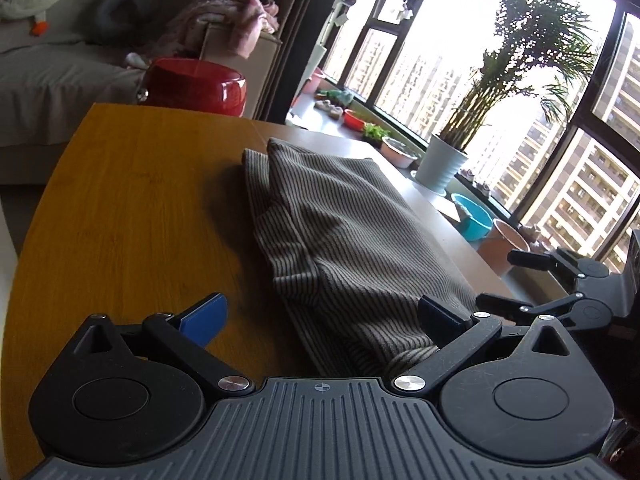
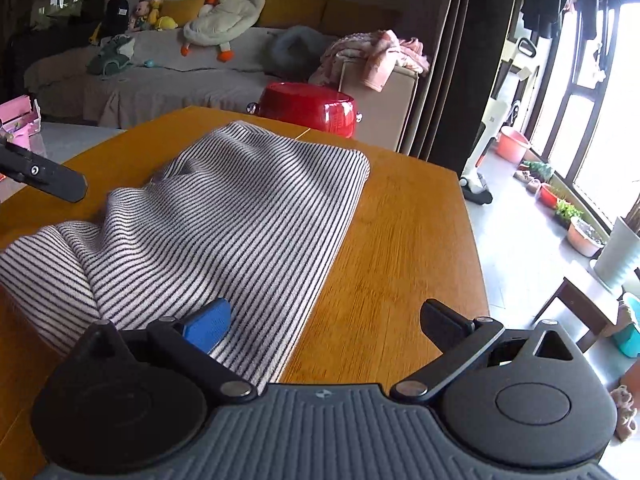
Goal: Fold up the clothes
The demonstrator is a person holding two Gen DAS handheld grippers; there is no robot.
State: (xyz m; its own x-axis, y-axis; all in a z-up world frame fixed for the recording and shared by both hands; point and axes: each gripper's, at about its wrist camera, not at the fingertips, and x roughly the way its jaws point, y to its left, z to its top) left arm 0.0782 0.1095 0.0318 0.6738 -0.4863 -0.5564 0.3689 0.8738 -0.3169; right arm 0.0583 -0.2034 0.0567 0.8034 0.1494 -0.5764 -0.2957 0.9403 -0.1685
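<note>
Both tongs are spread wide and nothing is clamped: the left gripper is held low at the near end of the striped garment, one pad over bare wood and the other over cloth, while the right gripper is poised at the garment's near right edge. The garment is laid on the wooden table as a long narrow bundle, folded lengthwise it seems, with a rumpled hump at the near left. A cross fold is judged to be next; for that, the near edge must be pinched at both corners, layers caught together, and carried toward the far end.
</note>
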